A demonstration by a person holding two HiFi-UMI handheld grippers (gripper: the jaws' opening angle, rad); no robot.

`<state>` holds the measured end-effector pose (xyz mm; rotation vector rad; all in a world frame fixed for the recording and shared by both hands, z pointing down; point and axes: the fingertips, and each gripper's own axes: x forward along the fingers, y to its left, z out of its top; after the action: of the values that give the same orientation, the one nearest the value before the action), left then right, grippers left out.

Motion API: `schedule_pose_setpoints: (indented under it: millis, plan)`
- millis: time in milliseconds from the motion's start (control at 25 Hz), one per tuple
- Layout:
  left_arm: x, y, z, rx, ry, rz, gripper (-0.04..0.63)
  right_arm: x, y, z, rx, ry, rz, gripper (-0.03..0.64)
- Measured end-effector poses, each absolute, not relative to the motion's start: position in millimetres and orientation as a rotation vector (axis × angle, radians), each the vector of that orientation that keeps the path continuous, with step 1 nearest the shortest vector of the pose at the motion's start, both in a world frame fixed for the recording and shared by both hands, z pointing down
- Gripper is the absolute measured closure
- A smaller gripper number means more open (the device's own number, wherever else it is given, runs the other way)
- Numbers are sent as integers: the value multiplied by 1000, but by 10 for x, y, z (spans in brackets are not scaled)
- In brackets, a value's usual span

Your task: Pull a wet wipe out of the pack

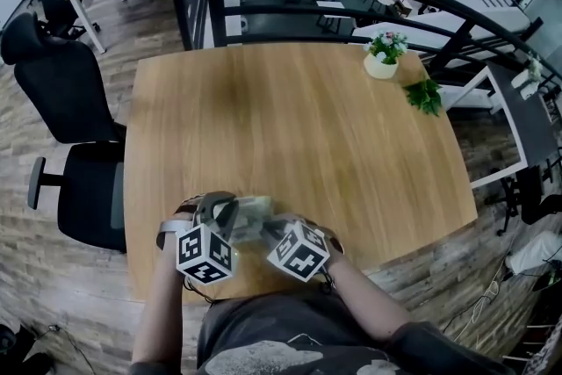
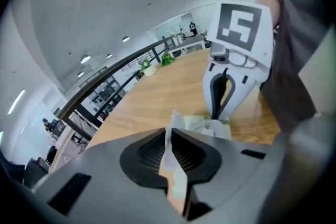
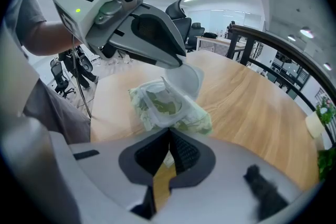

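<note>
We are in the middle of the pull. Our left gripper (image 2: 169, 136) has its jaws squeezed shut on the wipe (image 2: 171, 159), a thin white sheet that sticks up between the dark ribbed pads. In the right gripper view that sheet runs from the top of the pack (image 3: 168, 107) up to the left jaws. So it looks partly out, but not free yet. Our right gripper (image 3: 169, 136) has its jaws pressed together on the near end of the pack and pins it down. The pack lies on the tabletop (image 1: 299, 118), close to the near edge, right between the two grippers.

Next, we think the left gripper should lift up and away with its jaws tight. The right one must hold the pack down so it does not come along. A slow pull seems best, because a wet sheet can tear or drag the next one out too.

The pack is a soft, crinkly bag with green leaves printed on it and a clear shiny part on top. The wipe is floppy and folded. The tabletop is smooth pale wood with rounded corners.
</note>
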<state>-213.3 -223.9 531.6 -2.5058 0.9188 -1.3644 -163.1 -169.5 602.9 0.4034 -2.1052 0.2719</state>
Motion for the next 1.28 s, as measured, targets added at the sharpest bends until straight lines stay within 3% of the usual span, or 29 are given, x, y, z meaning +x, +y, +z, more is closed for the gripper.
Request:
schedule_pose_setpoints:
  millis: [600,1080,1280]
  plan:
    - [-2488,-2643,5511,-2392,1349,-1374,511,-1613,-1705,6039,408,-2118,294,592]
    - [-2262,-1934,4864,-2512,1428,-1027,497,-1616,-1694,6036,412,-2120,256,592]
    - [-2159,-1681,5066,-2540,1437,-1074,497,-1620,-1681,6027,417,-2148,264,592]
